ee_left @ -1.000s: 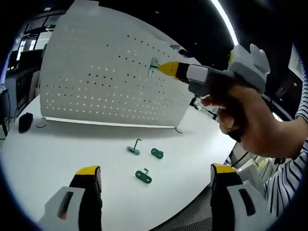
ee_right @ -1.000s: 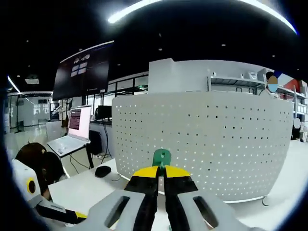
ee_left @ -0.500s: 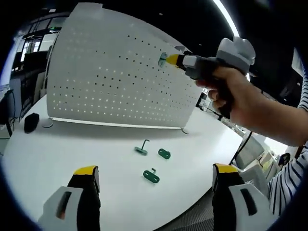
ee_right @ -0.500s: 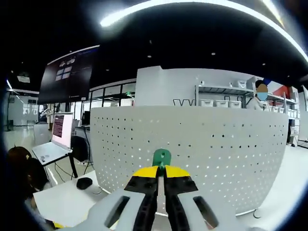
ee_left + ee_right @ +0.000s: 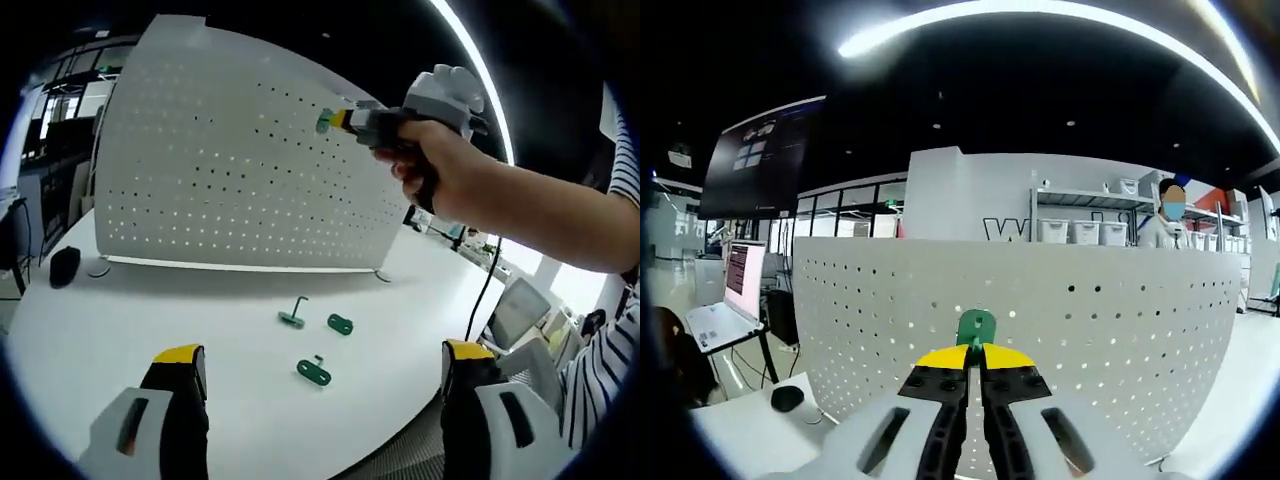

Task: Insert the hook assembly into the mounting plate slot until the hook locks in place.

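Pegboard (image 5: 220, 170) stands upright on a white table (image 5: 120, 330), a curved white panel full of small holes. In the left gripper view the right gripper (image 5: 335, 121) comes in from the 1 o'clock side, held by a hand (image 5: 450, 180), and its yellow tips are clamped on a small green hook (image 5: 323, 122). The hook is at the upper part of the pegboard, just at its surface; I cannot tell if it already sits in a hole.

In the right gripper view the right gripper (image 5: 975, 357) has its jaws pressed together, and the green hook (image 5: 975, 327) sticks up between the yellow tips at 12 o'clock from them. The pegboard (image 5: 1090, 340) is right behind the hook.

The left gripper (image 5: 325, 365) is low over the table with its jaws wide apart, one at 7 o'clock and one at 5 o'clock of the left gripper view, and nothing is between them.

Three more green parts lie on the table in front of the pegboard. A hook with an upright bent pin (image 5: 293, 313) is nearest to the board. A flat oval plate (image 5: 340, 324) lies just beside it, toward 3 o'clock. Another plate with a short pin (image 5: 313, 371) lies nearer to the left gripper, apart from the other two.

A dark computer mouse (image 5: 64, 266) rests at the table edge at 9 o'clock. A striped sleeve (image 5: 600, 380) shows at 4 o'clock.
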The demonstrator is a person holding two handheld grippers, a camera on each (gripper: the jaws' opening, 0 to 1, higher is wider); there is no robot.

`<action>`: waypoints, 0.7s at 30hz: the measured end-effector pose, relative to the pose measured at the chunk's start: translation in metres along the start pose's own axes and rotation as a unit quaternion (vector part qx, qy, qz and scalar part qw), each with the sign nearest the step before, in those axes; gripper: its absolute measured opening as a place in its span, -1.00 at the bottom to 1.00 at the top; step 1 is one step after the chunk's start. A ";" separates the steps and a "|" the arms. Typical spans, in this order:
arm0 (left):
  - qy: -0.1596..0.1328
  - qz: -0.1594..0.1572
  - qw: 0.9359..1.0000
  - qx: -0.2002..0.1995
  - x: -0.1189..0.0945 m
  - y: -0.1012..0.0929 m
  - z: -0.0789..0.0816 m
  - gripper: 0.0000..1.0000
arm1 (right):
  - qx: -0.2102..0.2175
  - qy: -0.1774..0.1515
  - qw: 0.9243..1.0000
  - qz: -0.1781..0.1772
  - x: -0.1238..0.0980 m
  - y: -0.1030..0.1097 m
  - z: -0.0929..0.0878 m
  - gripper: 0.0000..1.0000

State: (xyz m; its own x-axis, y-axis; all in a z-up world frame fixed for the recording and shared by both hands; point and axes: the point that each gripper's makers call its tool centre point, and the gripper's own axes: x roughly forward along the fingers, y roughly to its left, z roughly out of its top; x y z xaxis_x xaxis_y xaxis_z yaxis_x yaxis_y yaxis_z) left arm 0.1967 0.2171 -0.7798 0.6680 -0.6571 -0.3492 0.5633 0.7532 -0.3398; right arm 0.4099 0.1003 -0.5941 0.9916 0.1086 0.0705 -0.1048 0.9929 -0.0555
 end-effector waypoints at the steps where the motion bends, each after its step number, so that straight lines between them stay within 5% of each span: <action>1: 0.002 0.001 1.000 0.005 0.000 0.000 -0.001 1.00 | 0.000 -0.001 1.000 -0.003 0.003 -0.002 0.001 -1.00; 21: 0.023 0.011 1.000 0.011 0.001 0.007 -0.010 0.97 | -0.022 -0.008 0.999 -0.045 0.029 -0.028 0.013 -1.00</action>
State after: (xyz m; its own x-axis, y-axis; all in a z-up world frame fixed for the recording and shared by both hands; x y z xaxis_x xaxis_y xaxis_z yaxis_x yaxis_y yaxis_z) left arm 0.1965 0.2220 -0.7912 0.6575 -0.6403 -0.3972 0.5597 0.7680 -0.3114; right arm 0.4403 0.0765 -0.5777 0.9955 0.0208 0.0928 -0.0122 0.9957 -0.0918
